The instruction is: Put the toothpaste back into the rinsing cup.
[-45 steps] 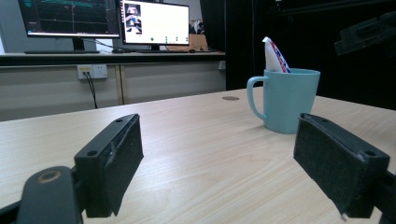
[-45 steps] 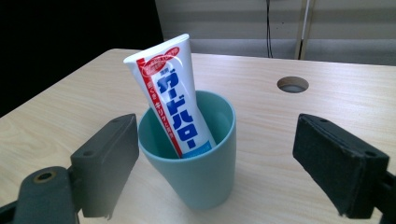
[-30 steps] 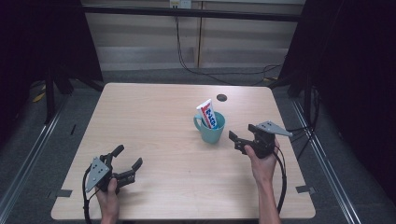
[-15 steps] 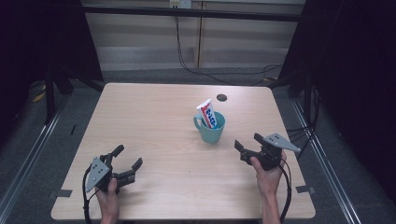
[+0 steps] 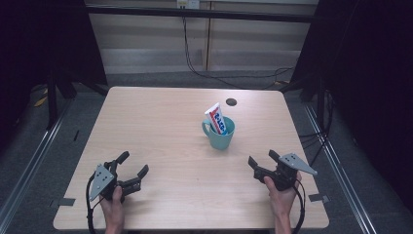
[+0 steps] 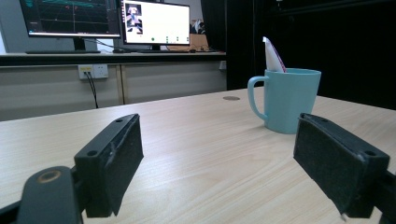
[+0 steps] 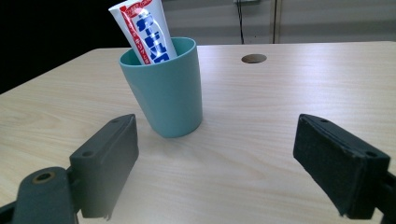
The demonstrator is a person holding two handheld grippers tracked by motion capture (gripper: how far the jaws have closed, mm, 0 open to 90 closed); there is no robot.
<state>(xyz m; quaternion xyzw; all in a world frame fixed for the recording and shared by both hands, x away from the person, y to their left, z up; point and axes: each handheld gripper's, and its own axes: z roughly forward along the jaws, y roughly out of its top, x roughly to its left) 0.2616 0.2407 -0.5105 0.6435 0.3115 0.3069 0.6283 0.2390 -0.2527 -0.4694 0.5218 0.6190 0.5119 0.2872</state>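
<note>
A white, red and blue toothpaste tube stands tilted in the teal plastic mug, right of centre on the table. Both the left hand-held gripper and right hand-held gripper rest spread, empty, well apart from it; placing looks finished, so any next move calls for a fresh reach.

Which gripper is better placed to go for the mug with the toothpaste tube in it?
Right, probably. The right gripper sits open, nearer the teal mug, which faces its jaws closely in its own view. The left gripper, also open, rests across the table, farther from the toothpaste tube.
</note>
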